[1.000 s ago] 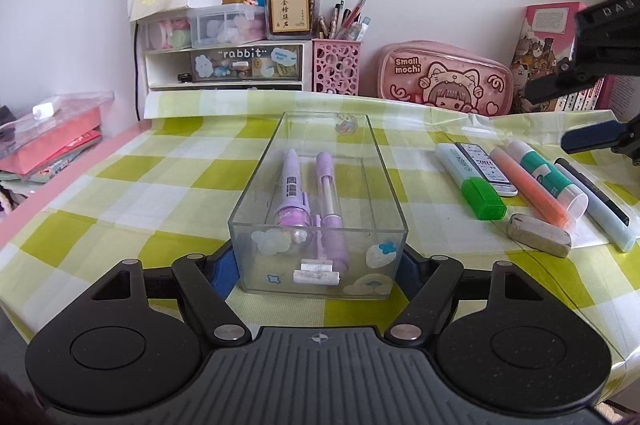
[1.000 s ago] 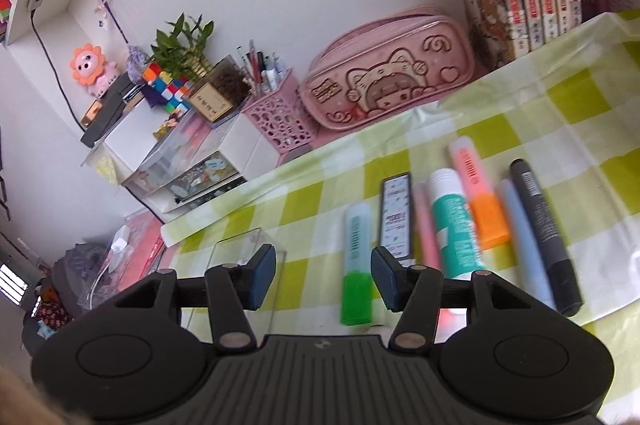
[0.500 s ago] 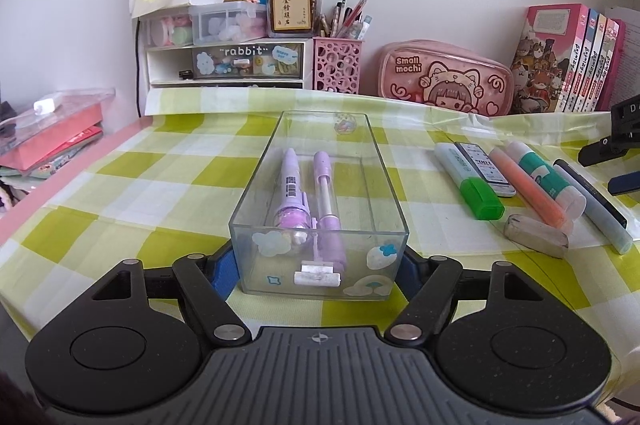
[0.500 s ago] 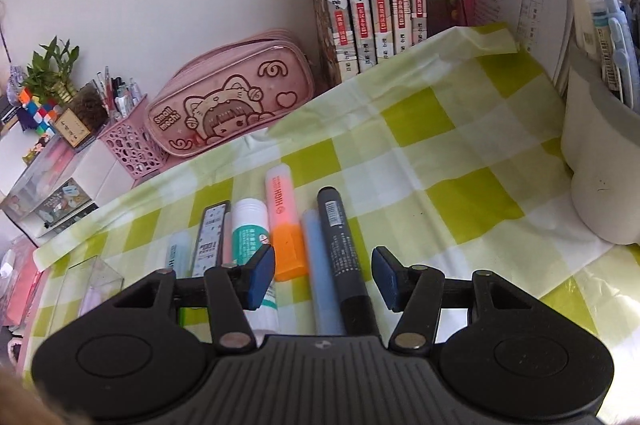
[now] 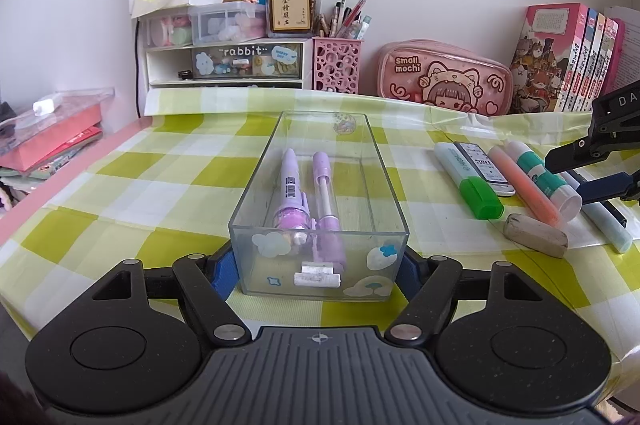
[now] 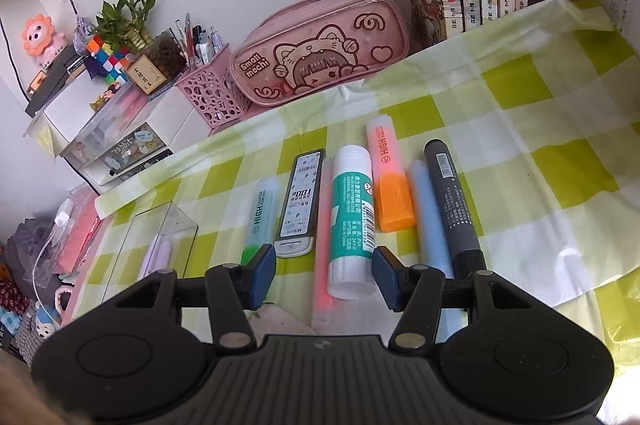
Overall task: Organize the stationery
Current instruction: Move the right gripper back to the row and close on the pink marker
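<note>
Between the right claw (image 6: 325, 277) fingers lies the glue stick (image 6: 352, 221), untouched.

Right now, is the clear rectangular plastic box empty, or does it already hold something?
Not empty. The clear plastic box holds two purple pens lying side by side lengthwise and a small white eraser-like piece at its near end.

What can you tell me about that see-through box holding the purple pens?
The clear plastic box is long, rectangular and open-topped, with cloud and star stickers on its near wall. It stands upright on the green checked tablecloth. Two purple pens lie lengthwise inside, beside a small white piece near the front. The left gripper clamps its near end, blue pads against both side walls.
</note>
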Motion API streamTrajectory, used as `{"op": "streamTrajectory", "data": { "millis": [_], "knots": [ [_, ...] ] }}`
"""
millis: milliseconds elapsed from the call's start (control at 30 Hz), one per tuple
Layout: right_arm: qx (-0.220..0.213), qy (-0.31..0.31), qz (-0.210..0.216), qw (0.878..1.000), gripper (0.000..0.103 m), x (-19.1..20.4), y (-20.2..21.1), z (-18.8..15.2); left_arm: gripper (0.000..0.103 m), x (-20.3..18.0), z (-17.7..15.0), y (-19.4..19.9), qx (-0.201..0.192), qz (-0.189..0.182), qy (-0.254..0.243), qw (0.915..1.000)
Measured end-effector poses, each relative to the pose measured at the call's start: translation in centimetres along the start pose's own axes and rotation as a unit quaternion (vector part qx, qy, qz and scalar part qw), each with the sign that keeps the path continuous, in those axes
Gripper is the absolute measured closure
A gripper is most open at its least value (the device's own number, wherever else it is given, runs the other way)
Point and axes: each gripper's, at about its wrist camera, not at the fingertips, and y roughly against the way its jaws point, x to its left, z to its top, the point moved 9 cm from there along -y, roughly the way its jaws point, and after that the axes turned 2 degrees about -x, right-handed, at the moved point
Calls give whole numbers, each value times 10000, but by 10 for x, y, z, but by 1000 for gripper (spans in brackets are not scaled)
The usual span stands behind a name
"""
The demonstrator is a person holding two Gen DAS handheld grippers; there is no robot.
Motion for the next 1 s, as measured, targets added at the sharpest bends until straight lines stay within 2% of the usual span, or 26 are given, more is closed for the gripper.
{"op": "streamTrajectory", "data": {
  "millis": [67,200,400,633,767,1000],
  "knots": [
    [-73,-54,105,9999,55,1,6,2,30,0,0,0,-5,-1,2,10000],
    [-237,-5,286,9993,56,6,14,10,30,-1,0,-2,-20,34,-24,10000],
    [-119,-175,610,9979,62,9,-1,5,30,0,0,-2,-28,-1,-23,10000],
    [-149,-259,663,9974,62,8,0,3,30,-1,-1,0,-10,-10,-16,10000],
    [-101,-216,884,9958,62,17,0,1,30,0,-1,0,-16,3,-21,10000],
    [-51,-271,567,9980,62,7,-12,-3,30,-1,-1,1,-24,-2,-28,10000]
  ]
}}
